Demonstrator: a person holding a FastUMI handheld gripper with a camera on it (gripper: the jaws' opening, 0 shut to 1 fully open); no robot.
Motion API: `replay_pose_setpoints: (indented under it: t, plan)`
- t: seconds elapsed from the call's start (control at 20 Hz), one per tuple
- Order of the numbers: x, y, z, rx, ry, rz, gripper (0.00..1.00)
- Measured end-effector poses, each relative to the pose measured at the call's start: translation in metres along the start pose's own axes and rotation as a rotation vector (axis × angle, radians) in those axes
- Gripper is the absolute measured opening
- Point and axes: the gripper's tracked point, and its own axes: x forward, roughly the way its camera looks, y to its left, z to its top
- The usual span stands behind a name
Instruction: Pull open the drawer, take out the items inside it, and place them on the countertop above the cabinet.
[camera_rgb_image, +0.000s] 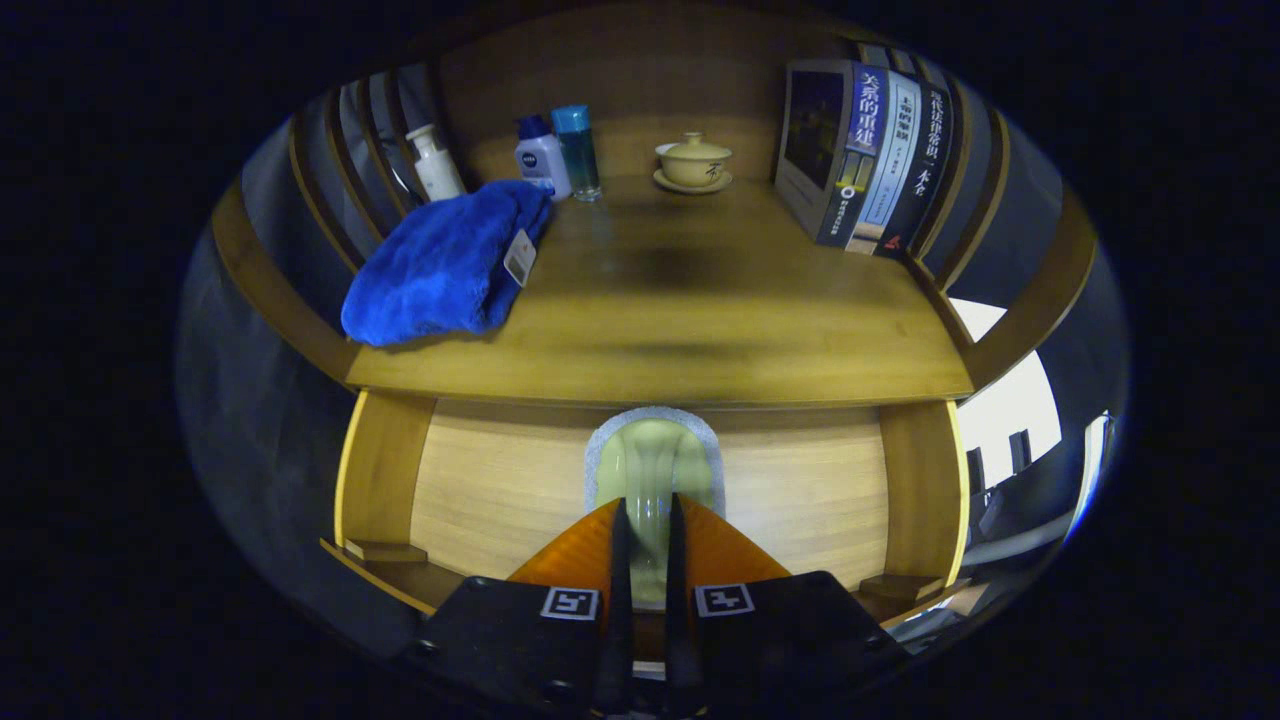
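Pale handle (648, 470), seemingly in hand-held gripper (648, 515)

Home: wooden cabinet (650, 340), books (880, 150), toiletries (545, 155)

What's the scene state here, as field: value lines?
gripper: gripper fingers closed on the drawer handle
drawer: drawer front looks shut, contents hidden
countertop: blue towel, white pump bottle, white bottle, blue bottle, lidded cup on saucer, books
task stage: handle gripped, nothing taken out yet
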Motion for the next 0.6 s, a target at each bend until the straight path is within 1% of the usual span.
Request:
replay_pose_setpoints:
  t: [0.25, 0.4, 0.6]
  plan:
    - [-0.028, -0.002, 0.037, -0.032, -0.049, -0.02, 0.21]
    - [-0.028, 0.003, 0.061, -0.041, -0.069, -0.029, 0.21]
    - [-0.008, 0.004, 0.097, -0.031, -0.077, -0.042, 0.21]
